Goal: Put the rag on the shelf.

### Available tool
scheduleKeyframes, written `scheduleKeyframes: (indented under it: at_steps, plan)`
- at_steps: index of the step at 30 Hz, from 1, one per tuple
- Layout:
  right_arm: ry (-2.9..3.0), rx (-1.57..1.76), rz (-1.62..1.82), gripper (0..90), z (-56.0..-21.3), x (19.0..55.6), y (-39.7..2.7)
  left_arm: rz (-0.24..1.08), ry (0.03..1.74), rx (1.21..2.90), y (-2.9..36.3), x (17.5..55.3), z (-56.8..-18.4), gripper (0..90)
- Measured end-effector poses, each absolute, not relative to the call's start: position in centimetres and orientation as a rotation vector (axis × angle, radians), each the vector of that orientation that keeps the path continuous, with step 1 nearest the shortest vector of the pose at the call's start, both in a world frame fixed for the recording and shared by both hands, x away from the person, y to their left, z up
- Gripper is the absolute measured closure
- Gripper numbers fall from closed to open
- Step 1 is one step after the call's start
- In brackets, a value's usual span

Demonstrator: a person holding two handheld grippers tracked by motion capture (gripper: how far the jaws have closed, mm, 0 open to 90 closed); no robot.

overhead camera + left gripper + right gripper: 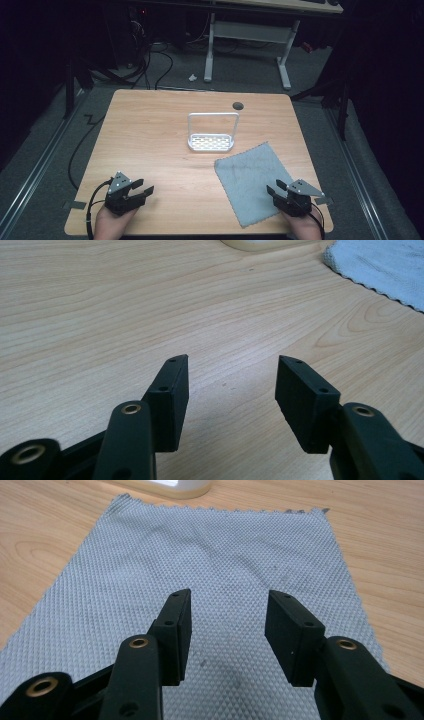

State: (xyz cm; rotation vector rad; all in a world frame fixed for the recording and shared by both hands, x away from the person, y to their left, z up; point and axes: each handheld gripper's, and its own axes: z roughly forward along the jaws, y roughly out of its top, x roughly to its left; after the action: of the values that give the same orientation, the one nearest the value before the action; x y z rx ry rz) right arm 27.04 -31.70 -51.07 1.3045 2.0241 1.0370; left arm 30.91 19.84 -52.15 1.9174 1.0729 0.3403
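Grey cloth (pixel 252 186) flat on the wooden table (pixel 150 130), white rack (pixel 212 132) just beyond, right gripper (pixel 276 188) over its near edge — jaws released, left gripper (pixel 143 186) over bare wood — jaws released.

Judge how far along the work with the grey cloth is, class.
Done: nothing visibly; the grey cloth lies flat and unfolded beside the white rack. In hand: the right tool hangs open over the cloth's near part, gripping nothing; the left tool is open above bare table. Left: seemingly all handling of the cloth.
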Motion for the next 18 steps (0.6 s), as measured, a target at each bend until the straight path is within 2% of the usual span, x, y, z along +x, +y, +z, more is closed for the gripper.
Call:
scheduleKeyframes:
  at_steps: [4,9,10,11,12,15,18]
  plan:
    - [2.026,1.284,1.03,55.2,-51.1,27.3,-31.6,0.362,1.098,1.888,19.9,31.1,-52.2,46.1]
    - [2.056,1.277,1.014,62.5,-51.4,27.5,-31.6,0.384,1.105,1.873,19.8,31.4,-52.4,44.7]
    - [2.06,1.285,1.022,68.3,-51.3,27.7,-31.8,0.387,1.097,1.883,19.7,31.4,-52.4,44.9]
    - [2.06,1.285,1.022,68.3,-51.3,27.7,-31.8,0.387,1.097,1.883,19.7,31.4,-52.4,44.9]
    - [2.056,1.317,1.0,77.6,-51.3,27.9,-32.1,0.379,1.089,1.881,19.7,31.2,-52.3,45.4]
    - [2.055,1.34,0.971,90.0,-51.5,28.3,-32.6,0.36,1.088,1.864,19.9,31.0,-52.1,47.6]
    - [2.028,1.36,0.93,90.0,-51.4,29.1,-33.5,0.337,1.093,1.851,20.0,31.0,-52.0,49.3]
